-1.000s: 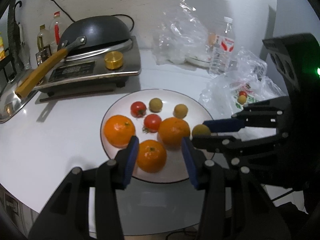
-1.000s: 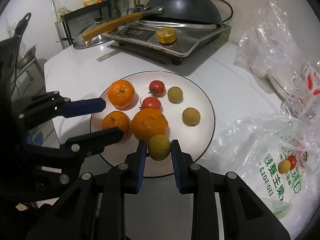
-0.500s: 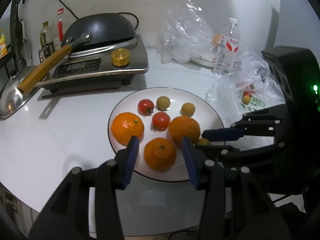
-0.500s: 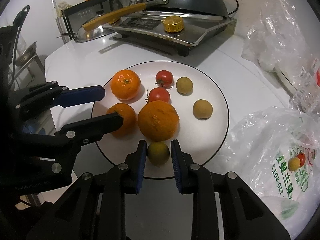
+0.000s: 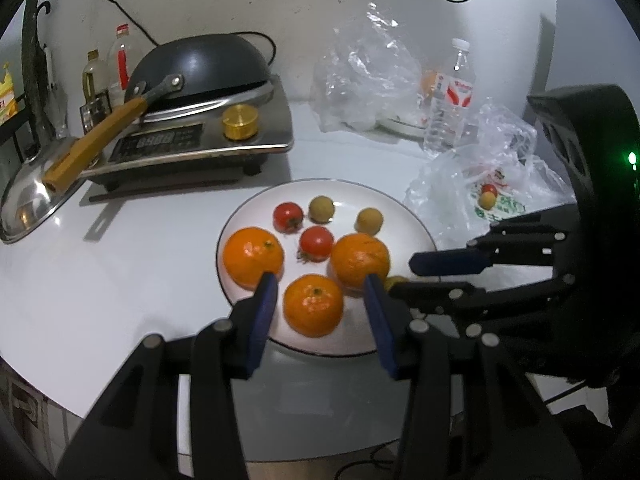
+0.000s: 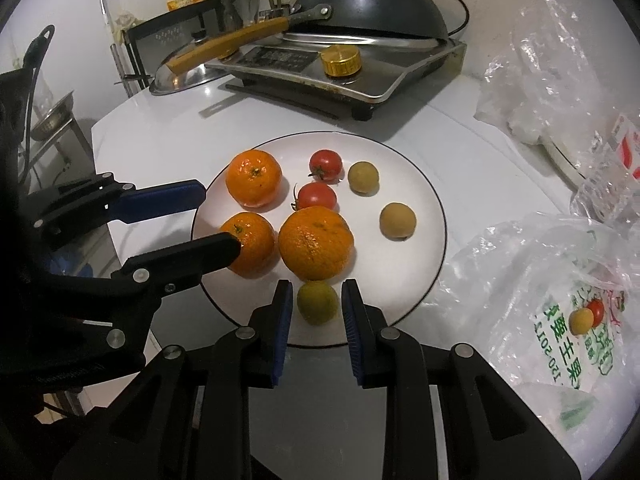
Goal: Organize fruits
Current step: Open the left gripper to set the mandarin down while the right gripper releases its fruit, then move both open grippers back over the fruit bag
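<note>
A white plate (image 6: 428, 196) (image 5: 400, 208) holds three oranges, two red tomatoes and small yellow-brown fruits. A small greenish fruit (image 6: 317, 303) lies on the plate's near rim, between the open fingers of my right gripper (image 6: 316, 300), which stand apart from it. It barely shows in the left wrist view (image 5: 396, 280). My left gripper (image 5: 320, 284) is open and empty, its fingers on either side of the nearest orange (image 5: 313, 305) (image 6: 250, 242), above the plate's near edge.
A clear plastic bag (image 6: 560, 300) (image 5: 488, 184) with a tomato and a yellow fruit lies right of the plate. An induction cooker with a black wok (image 5: 200, 68) (image 6: 368, 8) stands behind. A water bottle (image 5: 450, 96) and crumpled bags stand at the back right.
My right gripper lowered the small greenish fruit onto the plate's near rim and opened, letting it go. The left gripper drew back a little and stayed open.
</note>
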`<state>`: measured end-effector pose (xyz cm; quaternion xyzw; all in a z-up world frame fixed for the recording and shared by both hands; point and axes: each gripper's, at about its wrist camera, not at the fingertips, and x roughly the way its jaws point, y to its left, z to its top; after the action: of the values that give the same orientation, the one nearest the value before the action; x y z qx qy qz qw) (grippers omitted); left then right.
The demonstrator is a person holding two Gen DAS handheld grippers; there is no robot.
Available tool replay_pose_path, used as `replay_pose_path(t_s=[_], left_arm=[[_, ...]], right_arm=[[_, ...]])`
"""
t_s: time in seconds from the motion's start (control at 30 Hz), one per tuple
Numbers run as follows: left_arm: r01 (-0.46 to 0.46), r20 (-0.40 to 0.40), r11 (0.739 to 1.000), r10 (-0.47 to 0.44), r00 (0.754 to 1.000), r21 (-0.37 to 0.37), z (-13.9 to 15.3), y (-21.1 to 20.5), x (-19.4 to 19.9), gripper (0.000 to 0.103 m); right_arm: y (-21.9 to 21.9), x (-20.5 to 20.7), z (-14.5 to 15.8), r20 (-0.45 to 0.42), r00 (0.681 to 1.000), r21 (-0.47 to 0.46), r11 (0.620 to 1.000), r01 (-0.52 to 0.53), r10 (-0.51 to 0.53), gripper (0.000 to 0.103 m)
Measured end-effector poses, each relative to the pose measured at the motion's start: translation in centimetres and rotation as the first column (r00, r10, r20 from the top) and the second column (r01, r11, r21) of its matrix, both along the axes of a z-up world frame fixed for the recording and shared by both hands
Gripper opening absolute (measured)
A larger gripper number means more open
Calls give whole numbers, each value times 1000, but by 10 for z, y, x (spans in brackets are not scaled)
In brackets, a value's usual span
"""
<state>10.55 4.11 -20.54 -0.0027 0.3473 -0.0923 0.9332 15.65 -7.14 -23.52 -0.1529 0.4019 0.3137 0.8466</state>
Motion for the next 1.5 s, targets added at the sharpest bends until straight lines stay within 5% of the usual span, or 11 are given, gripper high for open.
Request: replay_pose_path(t_s=[1.5], left_arm=[[117,32,988,-121,992,99,34,-122,-20,46]], right_arm=[[-141,-37,34,90,983,138,980,146,-159,27]])
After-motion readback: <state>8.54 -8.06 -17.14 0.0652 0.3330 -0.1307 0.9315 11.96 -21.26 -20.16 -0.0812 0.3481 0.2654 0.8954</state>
